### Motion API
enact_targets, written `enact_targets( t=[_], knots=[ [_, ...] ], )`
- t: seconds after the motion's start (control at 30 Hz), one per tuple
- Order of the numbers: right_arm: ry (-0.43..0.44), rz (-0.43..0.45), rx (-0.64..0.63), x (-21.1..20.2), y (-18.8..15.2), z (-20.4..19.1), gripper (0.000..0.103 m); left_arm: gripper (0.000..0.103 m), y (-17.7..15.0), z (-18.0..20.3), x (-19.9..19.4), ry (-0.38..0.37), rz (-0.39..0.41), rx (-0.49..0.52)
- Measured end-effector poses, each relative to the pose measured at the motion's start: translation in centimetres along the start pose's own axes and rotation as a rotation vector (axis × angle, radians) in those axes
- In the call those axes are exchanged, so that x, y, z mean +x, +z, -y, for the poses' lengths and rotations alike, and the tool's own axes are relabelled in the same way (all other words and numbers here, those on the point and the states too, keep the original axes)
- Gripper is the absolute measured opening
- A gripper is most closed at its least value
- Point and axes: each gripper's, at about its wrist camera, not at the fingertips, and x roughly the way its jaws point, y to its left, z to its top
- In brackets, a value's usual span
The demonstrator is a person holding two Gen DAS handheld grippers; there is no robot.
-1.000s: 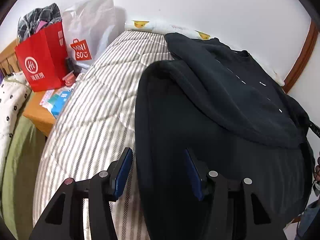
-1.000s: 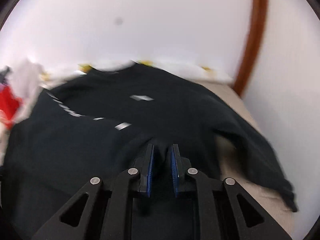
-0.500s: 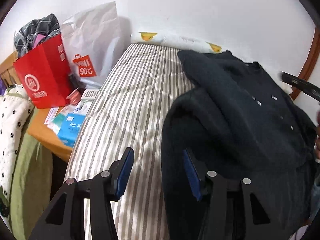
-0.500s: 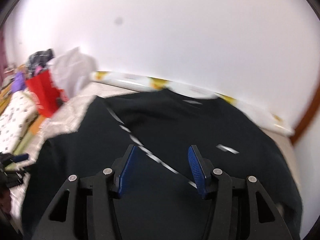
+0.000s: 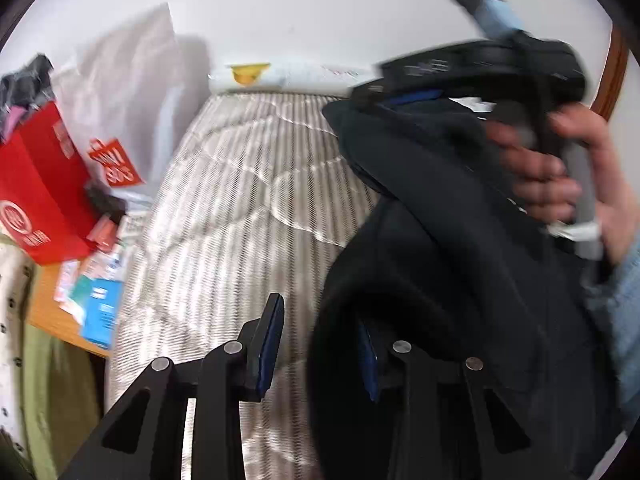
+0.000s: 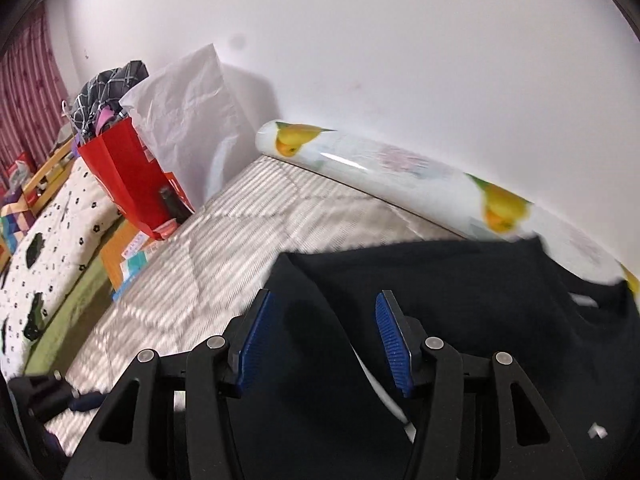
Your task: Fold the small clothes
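Since earlier: right gripper (image 6: 324, 340) has swung across to the left part of the dark sweatshirt (image 6: 460, 288), jaws parted, after being nearly pinched a second ago; left gripper (image 5: 320, 352) has slid leftward and its jaws have been closing.
Left gripper state: partly closed; sweatshirt's rounded edge reaches in by the right pad, pressing not clear; striped mattress (image 5: 248, 208) shows in the rest of the gap.
Right gripper state: spread, dark cloth seen between the pads, no pinch visible.
Sweatshirt place: on the mattress, right half of the left wrist frame, lower right of the right wrist frame.
Key relation: folded-over edge runs from near to far; free mattress lies left of it.
Nearer hand: left gripper, at the near edge; right hand (image 5: 568, 184) is farther up.
Counts: one sweatshirt, two grippers, one red bag (image 6: 128, 176), one white bag (image 6: 188, 108), one patterned roll (image 6: 380, 164).
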Motion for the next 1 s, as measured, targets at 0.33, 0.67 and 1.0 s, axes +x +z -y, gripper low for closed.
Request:
enact_targets(
  t=[0.33, 0.67, 1.0],
  knots=[
    [0.069, 0.03, -0.047, 2.8, 2.9, 0.5, 0.007, 0.006, 0.4, -0.9, -0.6, -0.039, 0.086, -0.068],
    [0.059, 0.097, -0.035, 5.4, 7.2, 1.2, 0.007, 0.006, 0.3, -3.3, -0.2, -0.077, 0.05, -0.146],
    [0.025, -0.012, 0.023, 7.2, 6.0, 2.3, 0.027, 0.014, 0.2, -3.7, -0.1, -0.038, -0.001, -0.159]
  ],
)
